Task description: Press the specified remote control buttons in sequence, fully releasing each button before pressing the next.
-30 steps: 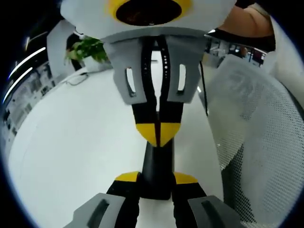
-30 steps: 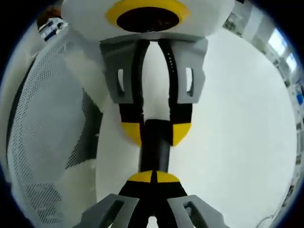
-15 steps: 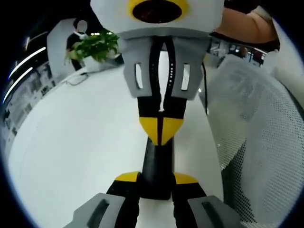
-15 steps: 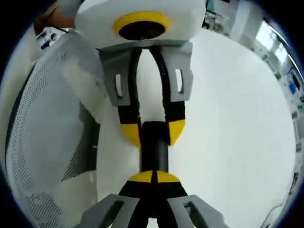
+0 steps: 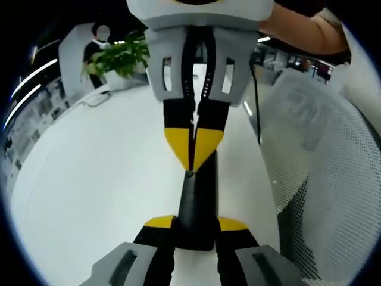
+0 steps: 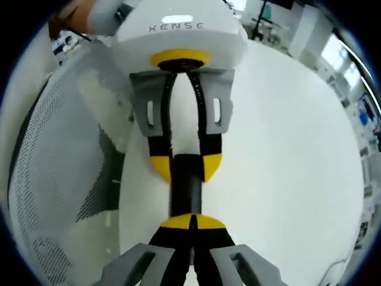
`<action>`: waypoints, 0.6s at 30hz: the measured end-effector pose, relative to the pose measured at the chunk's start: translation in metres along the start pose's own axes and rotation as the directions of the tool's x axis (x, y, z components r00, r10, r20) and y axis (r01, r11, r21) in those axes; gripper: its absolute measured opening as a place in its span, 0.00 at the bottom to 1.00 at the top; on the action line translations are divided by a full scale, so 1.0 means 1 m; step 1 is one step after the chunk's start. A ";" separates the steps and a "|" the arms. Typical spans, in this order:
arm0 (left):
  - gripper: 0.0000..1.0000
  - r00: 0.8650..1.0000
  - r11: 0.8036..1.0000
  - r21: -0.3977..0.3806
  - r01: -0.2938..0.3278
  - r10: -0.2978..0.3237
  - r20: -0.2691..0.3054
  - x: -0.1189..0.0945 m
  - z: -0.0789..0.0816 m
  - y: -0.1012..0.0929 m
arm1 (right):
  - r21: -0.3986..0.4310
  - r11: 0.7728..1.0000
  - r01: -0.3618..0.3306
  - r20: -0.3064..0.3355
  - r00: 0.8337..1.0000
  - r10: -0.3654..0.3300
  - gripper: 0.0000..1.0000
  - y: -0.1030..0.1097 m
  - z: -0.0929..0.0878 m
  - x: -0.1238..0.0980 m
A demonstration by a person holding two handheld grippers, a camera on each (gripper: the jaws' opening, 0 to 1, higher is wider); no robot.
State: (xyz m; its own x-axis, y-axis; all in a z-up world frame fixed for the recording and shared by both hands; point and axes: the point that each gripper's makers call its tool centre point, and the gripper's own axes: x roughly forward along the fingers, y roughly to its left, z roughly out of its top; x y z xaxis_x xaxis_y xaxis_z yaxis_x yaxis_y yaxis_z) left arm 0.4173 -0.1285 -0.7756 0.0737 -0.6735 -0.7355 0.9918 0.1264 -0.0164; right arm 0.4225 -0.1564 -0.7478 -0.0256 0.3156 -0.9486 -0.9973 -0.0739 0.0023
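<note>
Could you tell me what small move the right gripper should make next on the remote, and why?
Probably ease the right gripper straight down a little to press. In the left gripper view its shut yellow tips sit at the far end of the black remote, which the left gripper clamps above the white table. Whether they already touch a button, I cannot tell.

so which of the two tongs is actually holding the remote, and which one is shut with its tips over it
The left tongs grip the black remote at its near end. The right tongs are shut, yellow tips together over its far end.

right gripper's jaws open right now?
No. In the left gripper view the right gripper has its yellow tips pressed together above the remote.
</note>
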 end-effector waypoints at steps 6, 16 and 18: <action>0.25 1.000 1.000 0.001 0.001 -0.001 0.000 0.000 0.001 -0.002 | -0.023 1.000 0.000 0.002 1.000 0.000 0.00 0.003 0.007 -0.004; 0.25 1.000 1.000 0.000 0.001 -0.001 0.002 0.000 0.000 0.000 | -0.047 0.999 -0.020 -0.001 1.000 0.020 0.00 0.004 0.013 0.004; 0.25 1.000 1.000 0.000 0.000 0.000 0.002 0.000 0.000 0.000 | -0.054 0.998 -0.027 -0.006 1.000 0.027 0.00 0.006 0.014 0.008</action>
State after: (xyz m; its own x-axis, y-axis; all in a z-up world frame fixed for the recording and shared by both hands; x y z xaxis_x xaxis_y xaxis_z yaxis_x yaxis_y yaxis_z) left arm 0.4176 -0.1285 -0.7756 0.0736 -0.6752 -0.7340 0.9918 0.1265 -0.0169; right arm 0.4153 -0.1410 -0.7504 -0.0523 0.3082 -0.9499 -0.9910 -0.1338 0.0112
